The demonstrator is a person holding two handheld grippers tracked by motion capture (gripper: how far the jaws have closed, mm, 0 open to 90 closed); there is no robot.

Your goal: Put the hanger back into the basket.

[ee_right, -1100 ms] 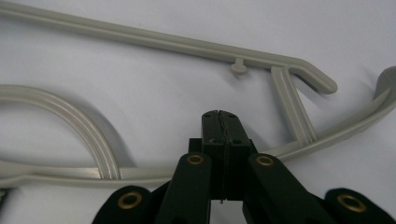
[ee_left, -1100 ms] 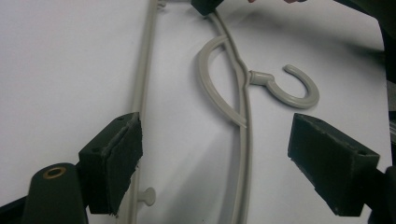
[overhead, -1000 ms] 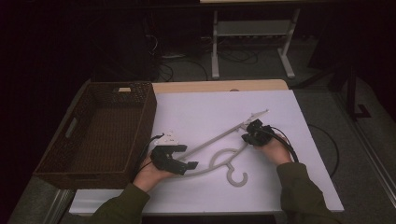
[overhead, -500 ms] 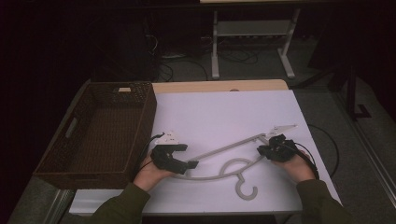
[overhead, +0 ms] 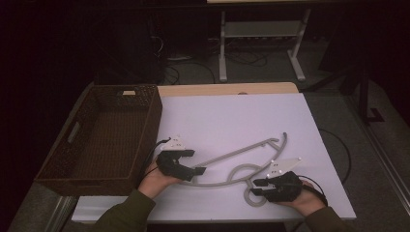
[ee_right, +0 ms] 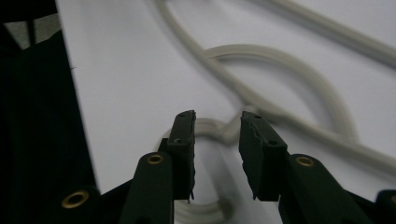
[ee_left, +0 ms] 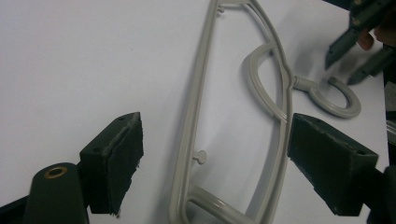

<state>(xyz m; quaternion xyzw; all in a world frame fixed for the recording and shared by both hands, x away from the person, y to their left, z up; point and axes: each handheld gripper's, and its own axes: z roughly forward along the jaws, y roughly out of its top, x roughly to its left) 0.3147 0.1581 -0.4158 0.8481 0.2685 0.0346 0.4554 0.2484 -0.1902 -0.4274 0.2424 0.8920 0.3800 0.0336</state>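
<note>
Right gripper (overhead: 256, 187) has dropped toward hanger's hook (overhead: 255, 198) – jaws parted, straddling hook | left gripper (overhead: 199, 172) wide open over grey plastic hanger (overhead: 241, 154)

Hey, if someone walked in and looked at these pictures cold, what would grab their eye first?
Probably the pale grey hanger lying flat on the white table, with a hand-held gripper at each end. The left hand-held gripper straddles its frame with jaws wide open, and the right hand-held gripper sits at the hook end, jaws apart. A dark wicker basket stands at the left.

Grey hanger (overhead: 241, 159) lies between left gripper (overhead: 186, 170) and right gripper (overhead: 263, 189).
</note>
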